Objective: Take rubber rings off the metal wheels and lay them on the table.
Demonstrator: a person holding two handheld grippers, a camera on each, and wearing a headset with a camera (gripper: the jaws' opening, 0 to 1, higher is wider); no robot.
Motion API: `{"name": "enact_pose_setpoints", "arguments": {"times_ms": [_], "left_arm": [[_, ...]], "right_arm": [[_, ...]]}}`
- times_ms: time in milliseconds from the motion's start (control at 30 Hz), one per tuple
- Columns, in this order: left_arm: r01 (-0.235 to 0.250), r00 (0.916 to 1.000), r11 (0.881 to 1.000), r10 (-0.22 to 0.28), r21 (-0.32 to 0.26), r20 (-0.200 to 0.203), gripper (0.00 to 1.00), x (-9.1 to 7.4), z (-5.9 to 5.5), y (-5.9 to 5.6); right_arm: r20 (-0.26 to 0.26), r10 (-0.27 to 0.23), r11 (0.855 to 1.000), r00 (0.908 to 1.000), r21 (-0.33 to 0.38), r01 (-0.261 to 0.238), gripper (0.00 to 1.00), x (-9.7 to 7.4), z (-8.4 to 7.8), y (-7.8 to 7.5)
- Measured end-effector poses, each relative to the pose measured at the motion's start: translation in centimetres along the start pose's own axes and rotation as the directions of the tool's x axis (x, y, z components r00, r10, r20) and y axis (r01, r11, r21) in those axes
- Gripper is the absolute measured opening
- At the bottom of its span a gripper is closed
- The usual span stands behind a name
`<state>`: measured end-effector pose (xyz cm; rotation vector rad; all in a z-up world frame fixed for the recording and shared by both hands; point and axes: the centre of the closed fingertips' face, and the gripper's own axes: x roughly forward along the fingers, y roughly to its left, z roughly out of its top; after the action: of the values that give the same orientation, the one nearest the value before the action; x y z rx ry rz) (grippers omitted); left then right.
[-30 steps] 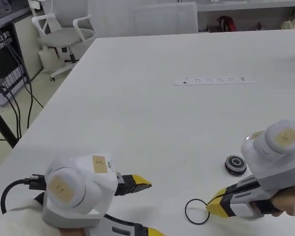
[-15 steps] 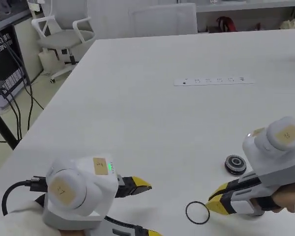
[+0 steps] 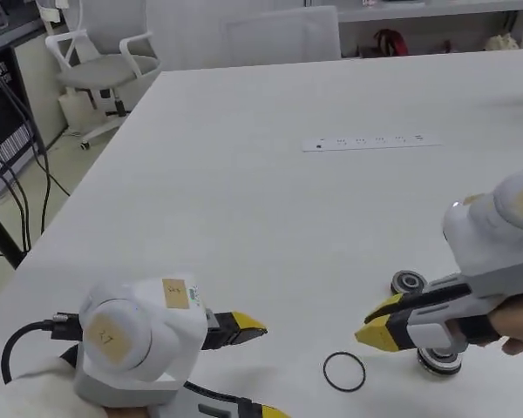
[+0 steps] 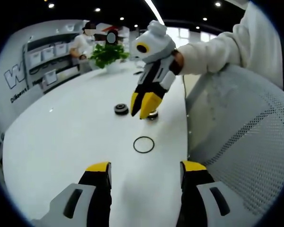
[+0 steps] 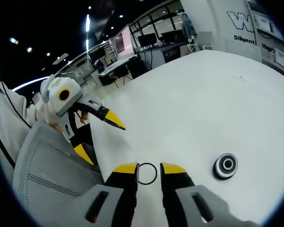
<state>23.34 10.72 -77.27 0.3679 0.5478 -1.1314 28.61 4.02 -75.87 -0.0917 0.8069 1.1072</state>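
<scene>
1. Step in hand: one rubber ring (image 3: pixel 343 372) lies flat and free on the counter (image 3: pixel 270 218), near its front edge, so that ring looks done.
2. The right hand-held gripper (image 3: pixel 376 326) hangs above the counter just beside the ring, not touching it. Its jaws stand a narrow gap apart with nothing between them; in the right gripper view the ring lies on the surface just beyond the tips.
3. The left hand-held gripper (image 4: pixel 146 167) is spread wide and empty. It is low over the counter's near edge, pointing towards the ring and well apart from both wheels.
4. Two metal wheels sit right of the ring. The near wheel (image 3: pixel 442 360) is partly hidden under the right hand-held gripper and looks pale at its rim, so it is probably the bare one.
5. The far wheel (image 3: pixel 409 282) shows a dark outer band, which I judge to be a ring not yet taken off.
6. Next move, as I read it: carry the right hand-held gripper to the far wheel, steady the wheel with the left, then pinch the band's edge and roll it off.
</scene>
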Motion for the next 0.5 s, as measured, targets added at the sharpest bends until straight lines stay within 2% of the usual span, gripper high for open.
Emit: {"name": "enact_pose_setpoints", "arguments": {"times_ms": [267, 500], "left_arm": [[0.013, 0.9999, 1.0, -0.013, 0.003, 0.004, 0.6, 0.2, 0.2, 0.1], [0.012, 0.9999, 1.0, -0.012, 0.004, 0.011, 0.6, 0.1, 0.4, 0.0]], "right_arm": [[0.079, -0.001, 1.0, 0.9969, 0.002, 0.001, 0.24, -2.4, 1.8, 0.9], [0.09, -0.033, 0.999, 0.9954, -0.025, 0.036, 0.32, -3.8, 2.3, 0.8]]}}
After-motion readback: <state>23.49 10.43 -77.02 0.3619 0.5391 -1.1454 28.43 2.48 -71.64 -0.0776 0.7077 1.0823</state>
